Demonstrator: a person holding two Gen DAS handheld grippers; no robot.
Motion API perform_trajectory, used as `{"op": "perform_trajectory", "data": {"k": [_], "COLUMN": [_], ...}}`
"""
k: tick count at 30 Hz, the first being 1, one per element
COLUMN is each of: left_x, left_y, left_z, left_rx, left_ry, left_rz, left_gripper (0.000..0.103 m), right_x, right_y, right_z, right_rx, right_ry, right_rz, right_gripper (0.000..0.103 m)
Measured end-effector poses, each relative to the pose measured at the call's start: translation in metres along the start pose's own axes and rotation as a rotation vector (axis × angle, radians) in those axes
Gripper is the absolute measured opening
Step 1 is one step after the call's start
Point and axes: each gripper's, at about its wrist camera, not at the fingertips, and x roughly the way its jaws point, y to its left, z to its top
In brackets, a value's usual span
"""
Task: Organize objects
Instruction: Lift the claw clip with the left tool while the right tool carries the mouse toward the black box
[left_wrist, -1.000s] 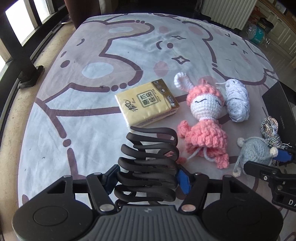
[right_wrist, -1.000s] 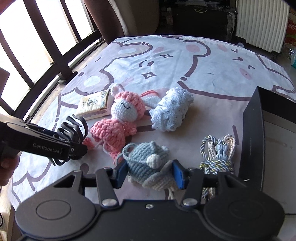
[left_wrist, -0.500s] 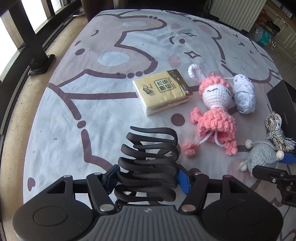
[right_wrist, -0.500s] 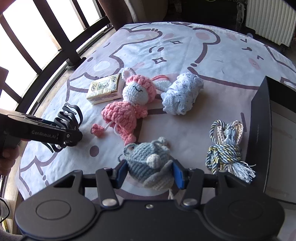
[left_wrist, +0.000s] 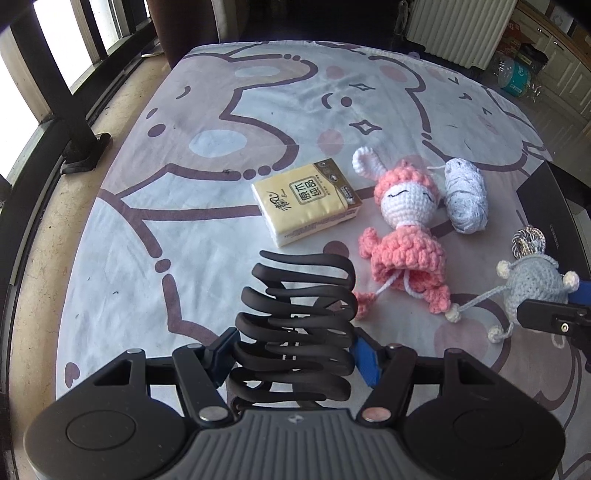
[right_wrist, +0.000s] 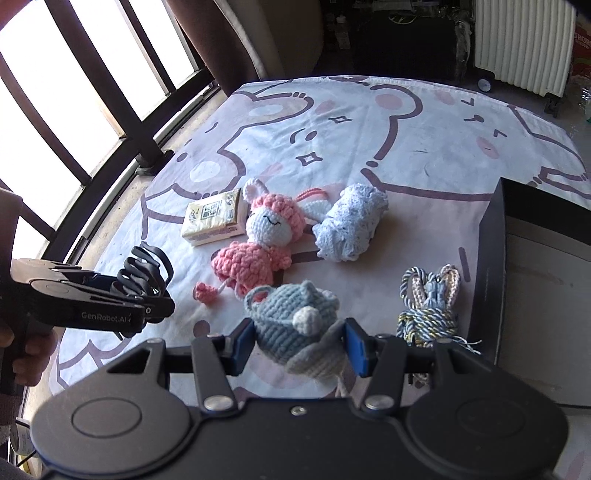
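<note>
Left gripper (left_wrist: 293, 354) clamps the black hair claw (left_wrist: 301, 325), teeth pointing forward.

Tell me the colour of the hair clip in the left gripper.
Black hair clip; clearest in the left wrist view.

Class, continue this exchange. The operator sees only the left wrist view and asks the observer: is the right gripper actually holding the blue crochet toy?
Observer: Yes. The right gripper has its jaws shut on the blue crochet toy, with the blue pads pressing its sides.
Operator: What lies between it and the black box?
Observer: A coiled rope bundle, flat on the cloth beside the box's wall.
</note>
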Motion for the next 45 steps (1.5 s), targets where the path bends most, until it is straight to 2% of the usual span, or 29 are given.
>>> {"op": "perform_trajectory", "data": {"k": [6, 12, 22, 36, 45], "left_x": [-0.003, -0.005, -0.034, -0.063, -0.074], "left_y": [0.0, -0.004, -0.02, -0.062, -0.103], "left_z": [0.002, 0.007, 0.029, 0.059, 0.078], "left_rx": [-0.005, -0.002, 0.027, 0.076, 0.112], "left_ry": [-0.008, -0.01, -0.061, -0.115, -0.132], "left_rz": [-0.001, 0.063, 0.099, 0.086, 0.036], "left_gripper": [0.065, 0.065, 0.066, 0.066, 0.066], "right_x": [0.001, -0.006, -0.037, -0.079, -0.101], "right_y": [-0.002, -0.008, -0.018, -0.037, -0.058], "right_z": [-0.001, 0.005, 0.019, 0.029, 0.031], "right_rx": [0.01, 0.035, 0.08, 0.136, 0.19], "right_ry": [0.004, -0.024, -0.118, -0.245, -0.312], "right_rz": [-0.01, -0.029, -0.032, -0.057, -0.106], "right_gripper": [0.053, 0.053, 0.053, 0.053, 0.053]}}
